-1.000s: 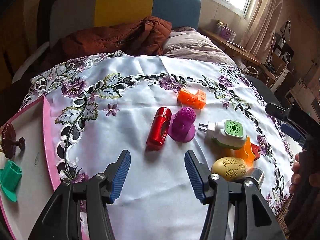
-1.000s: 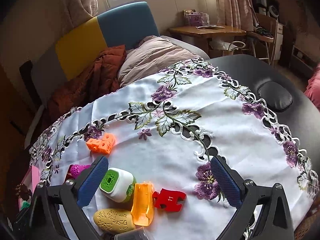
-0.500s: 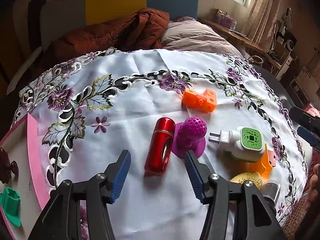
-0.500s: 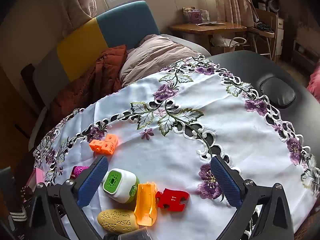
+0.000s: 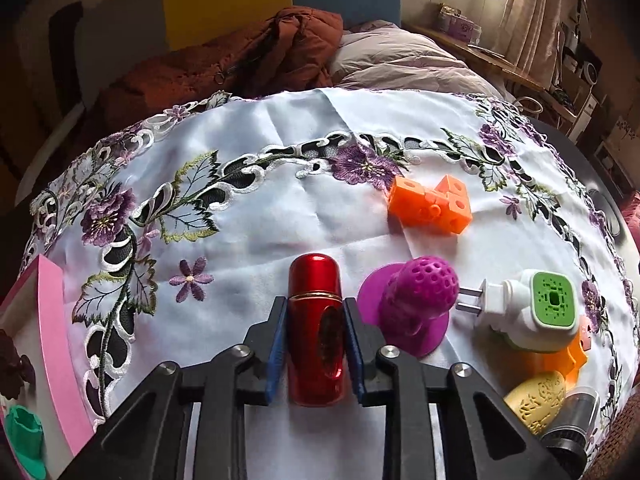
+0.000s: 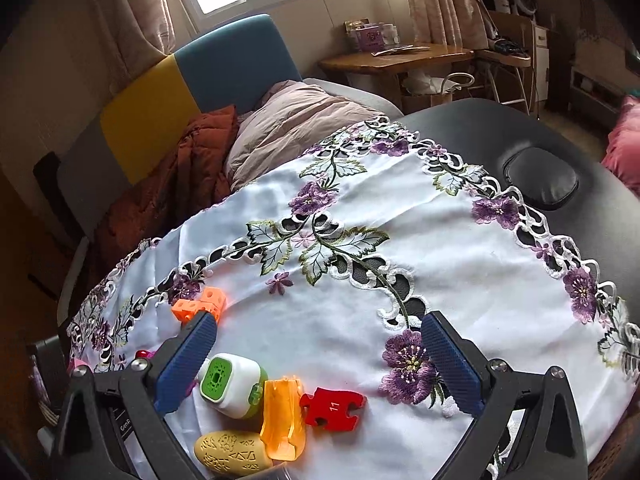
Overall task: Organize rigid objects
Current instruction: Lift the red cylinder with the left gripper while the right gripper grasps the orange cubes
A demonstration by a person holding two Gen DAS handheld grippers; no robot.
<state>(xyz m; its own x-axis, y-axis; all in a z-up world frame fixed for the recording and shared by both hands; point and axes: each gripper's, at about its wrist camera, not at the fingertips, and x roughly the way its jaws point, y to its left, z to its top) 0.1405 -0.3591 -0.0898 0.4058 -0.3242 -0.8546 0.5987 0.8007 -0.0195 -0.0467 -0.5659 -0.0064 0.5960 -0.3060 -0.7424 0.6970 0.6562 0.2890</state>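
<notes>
My left gripper (image 5: 316, 336) is shut on a red metal cylinder (image 5: 316, 320) that lies on the white embroidered cloth (image 5: 280, 152). Right of it are a purple perforated dome on a disc (image 5: 416, 304), a white plug-in device with a green face (image 5: 532, 312), joined orange cubes (image 5: 430, 202), an orange piece (image 5: 560, 360) and a yellow oval (image 5: 536, 400). My right gripper (image 6: 320, 364) is open and empty above the cloth, over the plug-in device (image 6: 232, 384), an orange scoop-like piece (image 6: 282, 416), a red puzzle piece (image 6: 332, 404) and the yellow oval (image 6: 228, 456).
A pink-edged tray (image 5: 52, 344) at the left holds a green piece (image 5: 24, 440) and a dark brown piece (image 5: 12, 364). A brown jacket (image 5: 240, 64) and pillow lie beyond the cloth. The black padded table (image 6: 540, 148) extends right. A clear cap (image 5: 576, 412) lies by the yellow oval.
My left gripper moved forward and closed its jaws on the red cylinder, which lay ahead of it before. My right gripper stayed open and shifted only slightly.
</notes>
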